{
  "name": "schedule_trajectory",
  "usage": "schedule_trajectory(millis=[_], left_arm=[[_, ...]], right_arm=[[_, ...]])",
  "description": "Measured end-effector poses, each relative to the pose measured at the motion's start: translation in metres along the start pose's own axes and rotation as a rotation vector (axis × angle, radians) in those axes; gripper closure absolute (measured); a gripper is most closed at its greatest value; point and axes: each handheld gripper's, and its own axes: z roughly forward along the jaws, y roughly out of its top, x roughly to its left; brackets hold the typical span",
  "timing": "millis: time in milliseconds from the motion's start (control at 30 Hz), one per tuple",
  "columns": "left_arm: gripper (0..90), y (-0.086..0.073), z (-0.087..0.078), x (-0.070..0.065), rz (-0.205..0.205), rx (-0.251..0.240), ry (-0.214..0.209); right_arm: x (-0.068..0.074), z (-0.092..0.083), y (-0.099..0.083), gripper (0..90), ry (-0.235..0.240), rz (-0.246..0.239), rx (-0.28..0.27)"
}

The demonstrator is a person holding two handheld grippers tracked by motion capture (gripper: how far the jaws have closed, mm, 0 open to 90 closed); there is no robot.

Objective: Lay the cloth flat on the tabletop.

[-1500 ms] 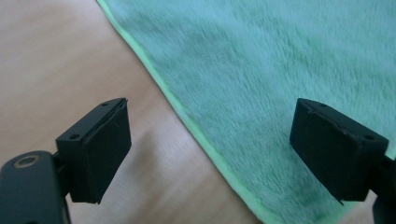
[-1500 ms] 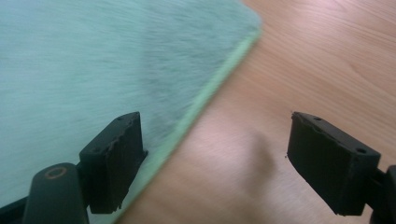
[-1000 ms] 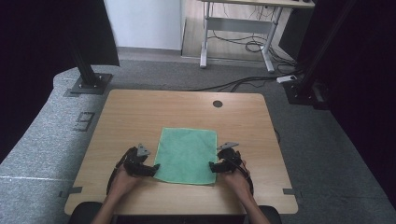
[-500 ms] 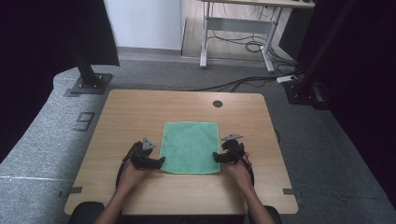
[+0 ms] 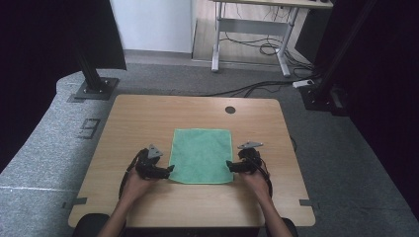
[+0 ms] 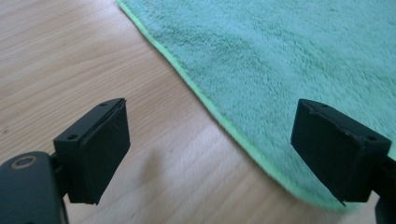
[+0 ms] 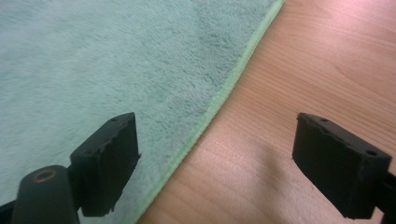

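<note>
A: On table [image 5: 148, 113], mid-front – green cloth [image 5: 201, 155] is laid flat, spread square, one layer.

B: Grippers?

A: L gripper [image 5: 168, 171] is held at cloth's near-left corner, R gripper [image 5: 230, 166] at near-right edge. Both jaw pairs are spread wide; nothing is gripped.

B: Closer detail?

A: In left gripper view, cloth hem [image 6: 219, 114] is seen running between the jaws, one jaw over cloth, other over bare wood. Same is noted in right gripper view [image 7: 210, 109].

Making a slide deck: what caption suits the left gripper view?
Open left tool straddling the hemmed edge of a green towel on a wooden table.
</note>
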Motion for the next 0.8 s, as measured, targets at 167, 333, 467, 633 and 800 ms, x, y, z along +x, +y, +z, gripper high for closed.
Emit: schedule_trajectory(millis=[167, 333, 467, 633, 800], left_arm=[[11.1, -0.007, -0.015, 0.006, -0.024, 0.000, -0.028], [7.8, -0.018, -0.029, 0.010, -0.032, 0.008, -0.034], [4.4, -0.029, -0.036, 0.011, -0.038, 0.019, -0.030], [1.5, -0.040, -0.039, 0.013, -0.042, 0.034, -0.012], [0.0, -0.046, -0.031, 0.015, -0.038, 0.052, -0.002]], right_arm=[[-0.002, -0.016, -0.007, 13.3, 0.015, -0.010, -0.017], [-0.005, -0.029, -0.017, 6.4, 0.022, -0.021, -0.024], [-0.009, -0.036, -0.027, 0.0, 0.015, -0.020, -0.021], [-0.013, -0.043, -0.039, 0.0, 0.010, 0.003, -0.018], [-0.018, -0.043, -0.051, 0.0, 0.014, 0.026, 0.012]])
